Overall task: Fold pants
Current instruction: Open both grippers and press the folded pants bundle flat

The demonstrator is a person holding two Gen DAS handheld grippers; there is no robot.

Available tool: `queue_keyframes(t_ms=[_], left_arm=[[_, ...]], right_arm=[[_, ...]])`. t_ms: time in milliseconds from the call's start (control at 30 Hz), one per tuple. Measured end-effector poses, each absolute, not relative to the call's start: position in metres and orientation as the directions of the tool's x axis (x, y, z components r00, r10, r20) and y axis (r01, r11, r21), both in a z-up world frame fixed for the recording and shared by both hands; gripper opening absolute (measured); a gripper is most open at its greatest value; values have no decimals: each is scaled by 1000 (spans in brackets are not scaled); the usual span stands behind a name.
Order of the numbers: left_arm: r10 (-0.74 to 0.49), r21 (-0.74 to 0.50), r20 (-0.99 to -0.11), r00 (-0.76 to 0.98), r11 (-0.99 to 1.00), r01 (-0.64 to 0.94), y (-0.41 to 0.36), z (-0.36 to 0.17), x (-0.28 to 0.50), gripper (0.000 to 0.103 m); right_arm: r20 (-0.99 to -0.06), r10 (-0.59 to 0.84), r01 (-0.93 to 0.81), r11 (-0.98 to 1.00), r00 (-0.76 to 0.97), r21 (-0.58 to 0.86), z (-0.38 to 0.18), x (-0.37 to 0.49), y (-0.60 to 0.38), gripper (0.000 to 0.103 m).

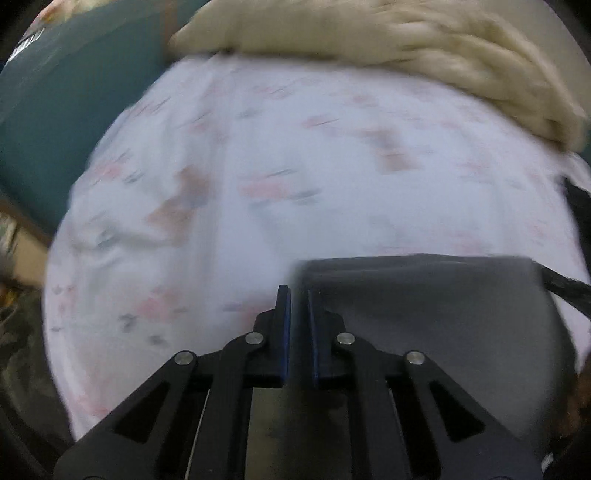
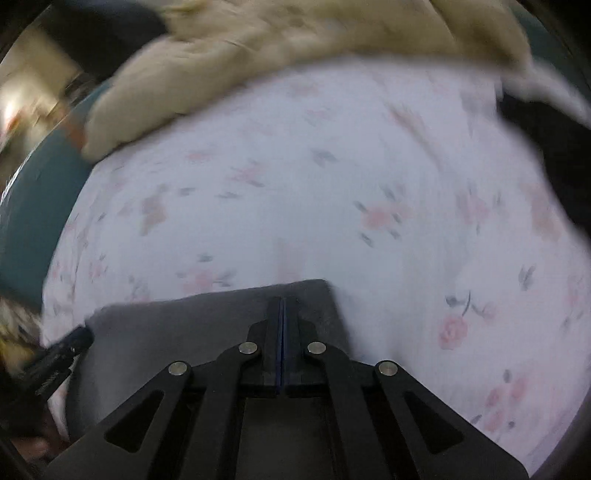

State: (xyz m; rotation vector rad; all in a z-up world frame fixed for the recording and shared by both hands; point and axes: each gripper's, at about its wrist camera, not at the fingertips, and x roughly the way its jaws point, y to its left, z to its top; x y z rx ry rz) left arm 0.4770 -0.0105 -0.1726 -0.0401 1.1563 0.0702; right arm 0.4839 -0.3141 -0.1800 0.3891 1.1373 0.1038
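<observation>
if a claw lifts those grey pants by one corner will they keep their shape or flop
The grey pants would probably flop: they lie flat like soft, thin cloth. They look light for their size. On the smooth floral sheet they might slide or bunch when pushed.

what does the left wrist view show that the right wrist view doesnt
Only the left wrist view: the left tool, nearly shut at the left corner of the grey pants.

Only the right wrist view: the right tool, fully shut at the pants' right corner, and a black item at the right edge.

Both: the pants on a floral sheet, a beige blanket beyond and a teal surface at left.
</observation>
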Motion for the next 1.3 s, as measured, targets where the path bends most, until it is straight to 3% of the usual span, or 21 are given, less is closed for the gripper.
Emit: queue_keyframes(t_ms=[67,267,333,467,567,600,733,833,900,1000,1067,1100,1133,1200,1267,1300], left_arm=[[27,-17,-910,414,995,-101,9,-166,473,6],[-68,-100,-867,494,994,-39,39,-115,404,11],[-126,-141,-858,499,990,9,36,-104,369,17],[-207,-160,-862,464,977,140,-3,-99,314,17],[-182,-81,-897,403,964,254,-44,-119,295,7],[-167,-70,-905,392,966,251,-48,-127,293,7],[-92,8,-923,374,966,258,-44,-155,298,2],[24,133,-898,439,967,219,-35,-147,299,2],[100,160,-902,420,981,110,-14,-148,308,1],[76,92,-925,373,995,26,11,-141,311,1],[114,137,-886,449,990,19,5,-119,299,13],[110,134,-872,476,991,18,1,-111,293,35],[90,111,-858,506,994,11,-5,-97,282,60],[49,66,-832,553,998,12,-13,-80,265,73],[-6,34,-798,602,998,55,-28,-62,242,74],[-17,38,-786,618,996,76,-36,-57,234,74]], right_arm=[[-855,280,125,923,436,365,-171,482,-330,7],[-811,362,1,913,460,409,-113,402,-355,7],[-801,420,-18,890,427,456,-109,369,-349,8],[-777,537,-41,830,328,556,-118,317,-323,8],[-790,549,-101,833,272,544,-136,293,-288,8],[-812,516,-112,855,274,506,-144,290,-280,0],[-852,415,-96,908,320,407,-169,290,-288,0],[-897,241,-27,968,371,249,-162,291,-308,0],[-900,246,69,955,359,289,-165,294,-336,2],[-856,362,110,897,369,427,-156,290,-359,1],[-824,371,60,898,428,435,-130,281,-353,1],[-817,366,38,904,445,425,-121,278,-348,1],[-817,349,14,917,459,399,-111,273,-340,8],[-809,328,-18,930,488,366,-95,263,-327,16],[-788,319,-44,936,527,350,-80,256,-316,25],[-778,310,-60,941,546,333,-71,250,-309,34]])
